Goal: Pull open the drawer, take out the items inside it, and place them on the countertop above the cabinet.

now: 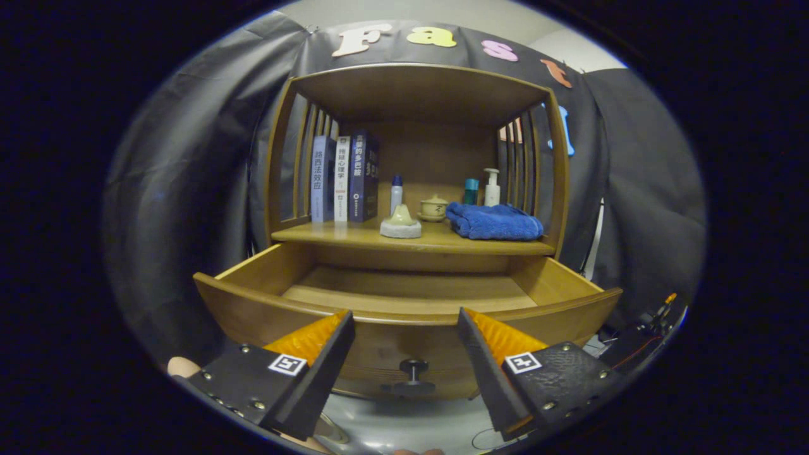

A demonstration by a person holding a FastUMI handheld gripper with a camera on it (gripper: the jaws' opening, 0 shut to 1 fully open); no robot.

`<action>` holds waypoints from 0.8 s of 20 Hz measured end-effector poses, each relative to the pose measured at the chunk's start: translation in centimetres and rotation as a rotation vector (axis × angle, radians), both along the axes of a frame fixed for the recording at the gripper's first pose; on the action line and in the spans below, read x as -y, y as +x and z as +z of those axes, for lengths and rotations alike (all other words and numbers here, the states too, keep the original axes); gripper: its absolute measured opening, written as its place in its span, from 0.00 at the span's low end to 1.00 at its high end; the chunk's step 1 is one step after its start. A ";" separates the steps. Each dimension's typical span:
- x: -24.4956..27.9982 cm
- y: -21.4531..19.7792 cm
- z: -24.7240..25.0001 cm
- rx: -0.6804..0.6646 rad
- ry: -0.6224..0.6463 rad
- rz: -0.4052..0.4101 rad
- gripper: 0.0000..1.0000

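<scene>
Gripper w/ fingers spread wide apart, gripping nothing, held in front of a brown wooden cabinet. The cabinet's wide wooden drawer is pulled out toward the fingers; its visible floor is bare wood, its curved front panel runs just beyond the fingertips. Small dark round drawer knob sits low on that front, between the two fingers, not touched. On the wooden countertop shelf above the drawer: three upright books at the left, a slim white-and-blue bottle next to them, a pale green cone-shaped piece on a round grey base near the front edge, a small cream lidded pot behind it, a folded blue towel to the right, w/ a teal bottle and a white pump bottle at the back behind the towel.
</scene>
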State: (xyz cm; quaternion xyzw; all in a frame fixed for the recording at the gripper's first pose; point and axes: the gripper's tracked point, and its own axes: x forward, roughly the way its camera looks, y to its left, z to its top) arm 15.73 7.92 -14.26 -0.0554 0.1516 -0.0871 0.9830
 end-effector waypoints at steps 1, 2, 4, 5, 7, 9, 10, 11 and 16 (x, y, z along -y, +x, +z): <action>0.0 0.1 -0.2 0.003 0.002 -0.002 0.98; -0.1 0.1 0.0 0.011 0.001 -0.001 0.98; -0.1 0.1 -0.1 0.013 -0.009 0.001 0.98; -0.1 0.3 0.1 0.018 -0.013 0.002 0.98; -0.1 1.1 1.1 0.055 -0.004 0.001 0.98; -0.1 1.7 -0.1 0.034 0.006 -0.004 0.97; 0.0 2.7 0.1 0.020 0.002 -0.008 0.98; 0.1 3.1 0.1 0.017 -0.006 -0.005 0.98; 0.2 5.1 0.0 0.013 -0.002 -0.010 0.99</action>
